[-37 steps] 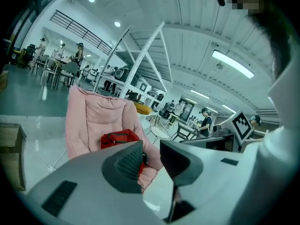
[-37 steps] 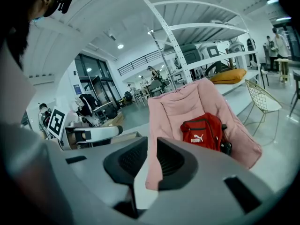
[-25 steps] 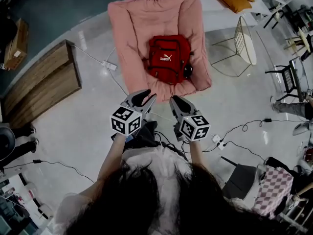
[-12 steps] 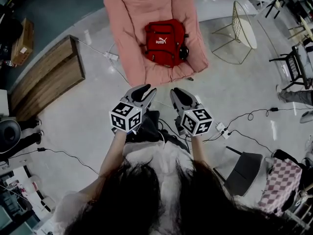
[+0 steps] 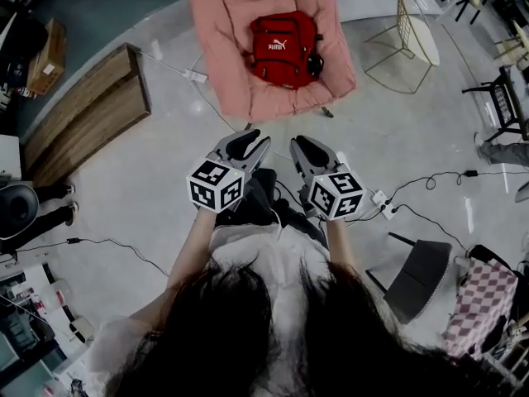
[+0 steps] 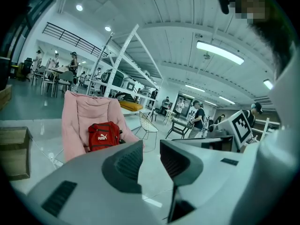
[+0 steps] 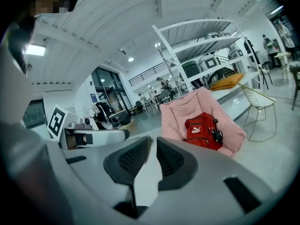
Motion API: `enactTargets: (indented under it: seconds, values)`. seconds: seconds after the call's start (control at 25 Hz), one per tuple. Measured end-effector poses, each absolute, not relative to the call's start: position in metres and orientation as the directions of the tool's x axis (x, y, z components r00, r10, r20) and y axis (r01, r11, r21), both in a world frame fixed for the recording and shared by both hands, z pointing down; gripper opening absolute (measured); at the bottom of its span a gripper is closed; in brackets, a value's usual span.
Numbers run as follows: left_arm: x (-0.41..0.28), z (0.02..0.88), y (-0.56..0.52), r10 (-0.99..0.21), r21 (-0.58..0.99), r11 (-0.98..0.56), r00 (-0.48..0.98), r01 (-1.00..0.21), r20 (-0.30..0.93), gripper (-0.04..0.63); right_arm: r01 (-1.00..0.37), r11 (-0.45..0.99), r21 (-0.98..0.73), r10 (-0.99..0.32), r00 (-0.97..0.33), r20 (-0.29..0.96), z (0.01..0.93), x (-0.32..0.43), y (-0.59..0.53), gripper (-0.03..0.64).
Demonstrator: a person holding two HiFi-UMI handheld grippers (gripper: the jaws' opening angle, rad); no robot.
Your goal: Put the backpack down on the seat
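A red backpack point(image 5: 283, 50) lies upright on the seat of a pink padded chair point(image 5: 235, 23), with nothing holding it. In the left gripper view the backpack point(image 6: 104, 136) rests against the chair's back point(image 6: 77, 116), and the right gripper view shows the same backpack point(image 7: 202, 131) and chair point(image 7: 180, 116). My left gripper point(image 5: 248, 144) and right gripper point(image 5: 304, 149) hover side by side over the floor, well short of the chair. Both the left gripper point(image 6: 151, 149) and the right gripper point(image 7: 153, 145) have their jaws a narrow gap apart with nothing between them.
A low wooden platform point(image 5: 83, 122) lies on the floor to the left. A white wire chair point(image 5: 413, 35) stands right of the pink chair. Cables and a power strip point(image 5: 380, 207) run across the floor, with a dark chair point(image 5: 417, 275) and a checkered bag point(image 5: 479, 304) at lower right.
The chair and backpack have slid toward the top of the head view, so I stand farther back from them. Both grippers stay together in front of me, their jaws unchanged.
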State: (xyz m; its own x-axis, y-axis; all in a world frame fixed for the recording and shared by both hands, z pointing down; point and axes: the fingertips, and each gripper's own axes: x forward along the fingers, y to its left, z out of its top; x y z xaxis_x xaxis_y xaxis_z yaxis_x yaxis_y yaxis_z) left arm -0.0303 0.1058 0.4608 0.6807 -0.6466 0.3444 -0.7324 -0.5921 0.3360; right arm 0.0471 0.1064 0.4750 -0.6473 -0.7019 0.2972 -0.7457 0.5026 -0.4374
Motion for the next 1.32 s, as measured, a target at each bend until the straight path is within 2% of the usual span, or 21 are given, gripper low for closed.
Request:
enactTargets:
  seconds: [0.4,1.32]
  values:
    - [-0.031,0.458,0.133,-0.653,0.323,-0.599,0.680,-0.733,0.333,0.126,-0.732,0.559,-0.389,-0.689,-0.671,0.273,0.464,0.037,0.133,0.071]
    - [-0.040,0.445,0.130,-0.693,0.324,-0.577,0.660,-0.750,0.291,0.126,-0.734,0.579,-0.355,-0.688,-0.674,0.269,0.456,0.039,0.140,0.071]
